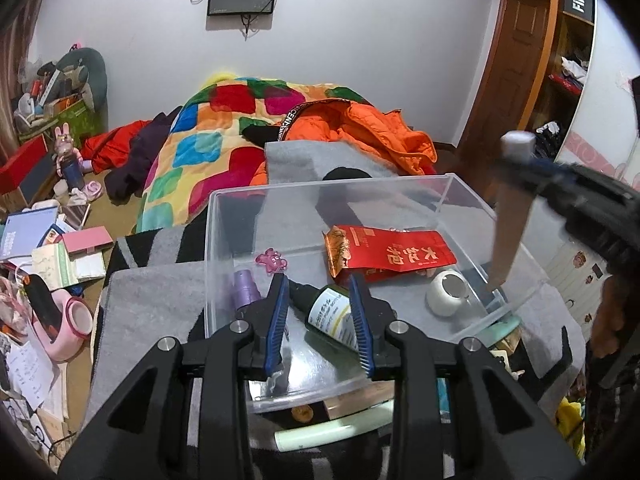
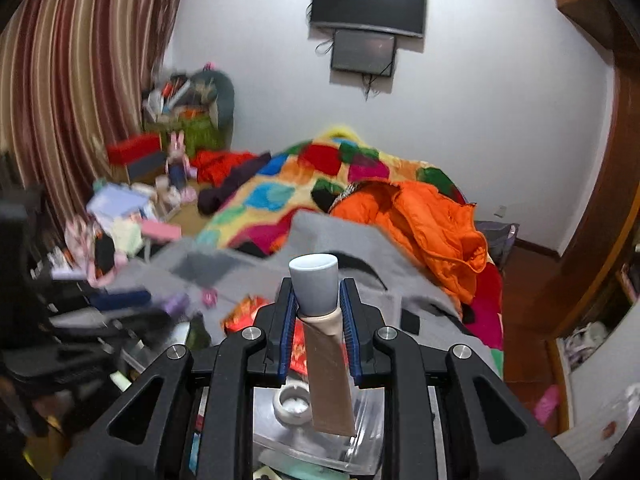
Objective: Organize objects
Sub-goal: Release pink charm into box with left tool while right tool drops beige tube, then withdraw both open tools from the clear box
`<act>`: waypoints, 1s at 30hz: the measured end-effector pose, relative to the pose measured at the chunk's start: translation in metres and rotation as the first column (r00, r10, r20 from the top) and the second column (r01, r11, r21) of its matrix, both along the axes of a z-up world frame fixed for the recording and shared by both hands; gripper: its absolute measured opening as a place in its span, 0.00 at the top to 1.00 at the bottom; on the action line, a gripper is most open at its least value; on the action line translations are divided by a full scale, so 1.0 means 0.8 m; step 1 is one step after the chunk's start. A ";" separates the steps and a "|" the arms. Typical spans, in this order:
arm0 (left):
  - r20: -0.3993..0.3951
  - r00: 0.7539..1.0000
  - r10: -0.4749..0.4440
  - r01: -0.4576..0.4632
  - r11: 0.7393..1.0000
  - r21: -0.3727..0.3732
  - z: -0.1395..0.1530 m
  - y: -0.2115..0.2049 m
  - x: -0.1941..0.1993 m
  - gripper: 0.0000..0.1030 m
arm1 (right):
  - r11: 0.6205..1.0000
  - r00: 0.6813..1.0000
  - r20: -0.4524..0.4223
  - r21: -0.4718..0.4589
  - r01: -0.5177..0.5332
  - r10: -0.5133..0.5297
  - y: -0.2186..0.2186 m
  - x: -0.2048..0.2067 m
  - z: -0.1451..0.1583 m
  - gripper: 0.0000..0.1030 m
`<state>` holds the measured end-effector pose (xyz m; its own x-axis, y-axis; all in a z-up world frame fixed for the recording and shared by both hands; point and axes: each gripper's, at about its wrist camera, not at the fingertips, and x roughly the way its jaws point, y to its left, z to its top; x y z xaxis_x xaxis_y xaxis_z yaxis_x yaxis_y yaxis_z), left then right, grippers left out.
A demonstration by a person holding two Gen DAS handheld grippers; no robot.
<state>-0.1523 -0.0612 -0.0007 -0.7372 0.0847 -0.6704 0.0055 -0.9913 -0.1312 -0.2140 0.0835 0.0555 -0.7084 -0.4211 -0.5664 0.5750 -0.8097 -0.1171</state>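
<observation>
Clear plastic bin (image 1: 224,240) sat on grey blanket (image 1: 156,300), rim open upward. Inside bin: red packet (image 1: 394,254) toward far wall, white jar (image 1: 448,292) by right wall, purple bottle (image 1: 245,288) against left wall, pink charm (image 1: 272,260) behind it. Left gripper (image 1: 320,300) over near rim, fingers (image 1: 278,312) parted around dark dropper bottle (image 1: 334,314), pads not pressing it. Right gripper (image 2: 318,312) clamped on beige tube (image 2: 330,376), grey cap (image 2: 314,284) up, above right side of bin. Free space mid-floor of bin.
</observation>
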 end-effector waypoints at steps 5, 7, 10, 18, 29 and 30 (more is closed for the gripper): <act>-0.027 1.000 -0.009 0.009 1.000 -0.014 0.006 0.007 0.012 0.50 | 0.996 0.997 0.041 0.057 -0.067 0.064 -0.026 0.002 -0.024 0.81; -0.036 0.999 -0.008 0.007 1.000 -0.015 0.008 0.008 0.018 0.44 | 0.994 0.993 0.074 0.054 -0.096 0.092 -0.033 0.002 -0.031 0.81; -0.042 0.999 -0.006 0.006 1.000 -0.005 0.010 0.005 0.023 0.40 | 0.992 0.986 0.116 0.034 -0.122 0.118 -0.039 0.001 -0.039 0.81; -0.039 0.999 0.022 -0.023 1.000 -0.010 0.011 -0.004 0.040 0.27 | 0.986 0.961 0.223 -0.041 -0.162 0.167 -0.036 0.005 -0.053 0.61; -0.024 0.999 0.039 -0.040 0.999 -0.021 0.011 -0.005 0.065 0.23 | 0.987 0.975 0.185 -0.123 -0.100 0.122 0.025 0.031 -0.028 0.43; -0.023 0.999 0.040 -0.040 0.999 -0.024 0.010 -0.005 0.066 0.22 | 0.987 0.976 0.186 -0.131 -0.089 0.112 0.035 0.032 -0.026 0.43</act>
<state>-0.0991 -0.0656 0.0075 -0.7543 0.0385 -0.6554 0.0428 -0.9933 -0.1075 -0.1880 0.1113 0.0343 -0.5414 -0.5583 -0.6286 0.6564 -0.7479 0.0988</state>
